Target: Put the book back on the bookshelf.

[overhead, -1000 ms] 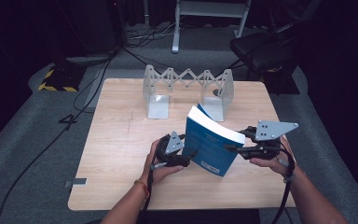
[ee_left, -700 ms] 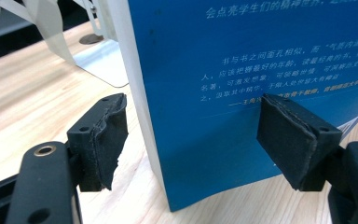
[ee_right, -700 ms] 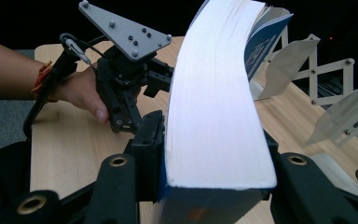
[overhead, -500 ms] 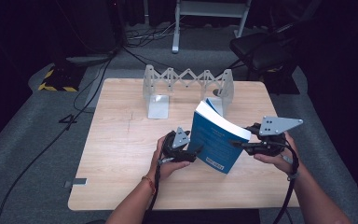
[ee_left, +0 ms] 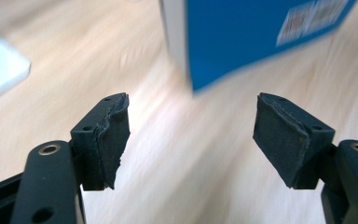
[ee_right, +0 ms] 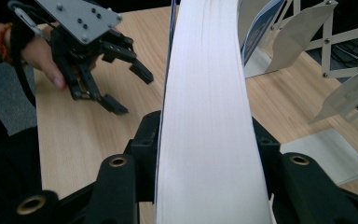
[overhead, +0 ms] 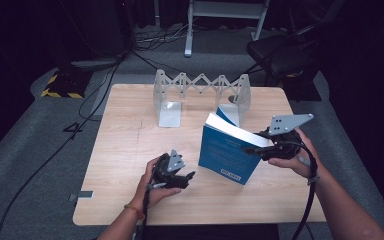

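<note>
A blue paperback book (overhead: 227,152) stands tilted on its lower edge on the wooden table (overhead: 130,145), right of centre. My right gripper (overhead: 256,149) is shut on its white page edge (ee_right: 205,116), which runs up between the two black jaws of the right gripper (ee_right: 205,140). My left gripper (overhead: 186,179) rests low near the table's front, left of the book and apart from it. Its jaws are open with nothing between them. In the left gripper view the open gripper (ee_left: 191,140) faces the book's blue cover (ee_left: 242,32). The right gripper view shows the left gripper (ee_right: 126,88) beyond the book.
A white expanding book rack (overhead: 200,85) stands at the table's back, with a flat bookend plate (overhead: 170,114) at its left end. Another blue book (overhead: 225,114) leans at the rack's right end. Dark floor, cables and a chair (overhead: 280,55) surround the table.
My left gripper has drawn back from the book's lower left corner, toward the left and the table's front edge. The right gripper and the book have stayed almost where they were.
</note>
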